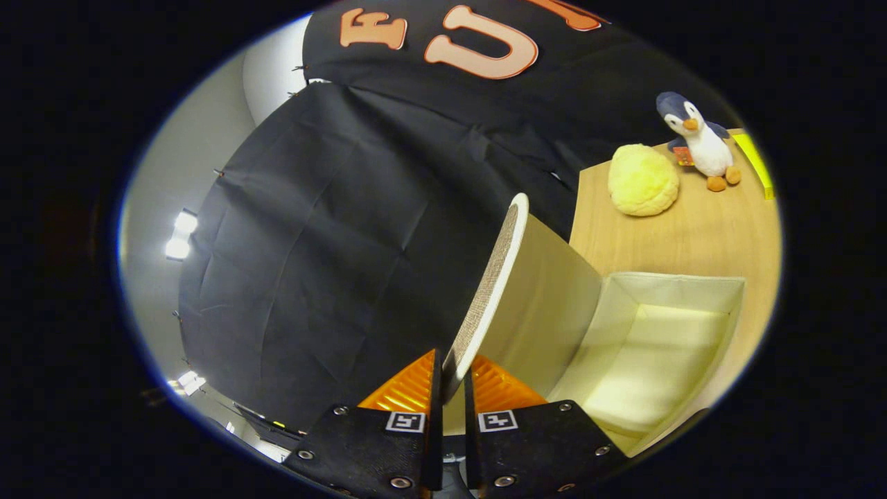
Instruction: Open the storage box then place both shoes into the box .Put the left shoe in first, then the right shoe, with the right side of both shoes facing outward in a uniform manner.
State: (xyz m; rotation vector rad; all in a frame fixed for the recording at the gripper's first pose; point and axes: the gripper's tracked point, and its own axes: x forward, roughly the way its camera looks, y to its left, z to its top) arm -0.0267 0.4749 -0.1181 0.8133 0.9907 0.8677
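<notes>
The cream storage box (700, 285) lies open on the wooden table, its pale inside bare and lit. Its lid (493, 277) is swung up and stands on edge, cream on the inner face and woven brown on the outer face. My gripper (452, 378) is shut on the lid's near edge, with one finger on each face of it. The box's opening lies just beyond the fingers, on the lid's inner side.
A yellow plush ball (643, 179) and a penguin plush toy (700, 142) sit on the wooden table (700, 229) beyond the box. A yellow object (755, 165) lies past the penguin. The black cloth wall (332, 229) rises behind the lid, with bright lamps (180, 235) beside it.
</notes>
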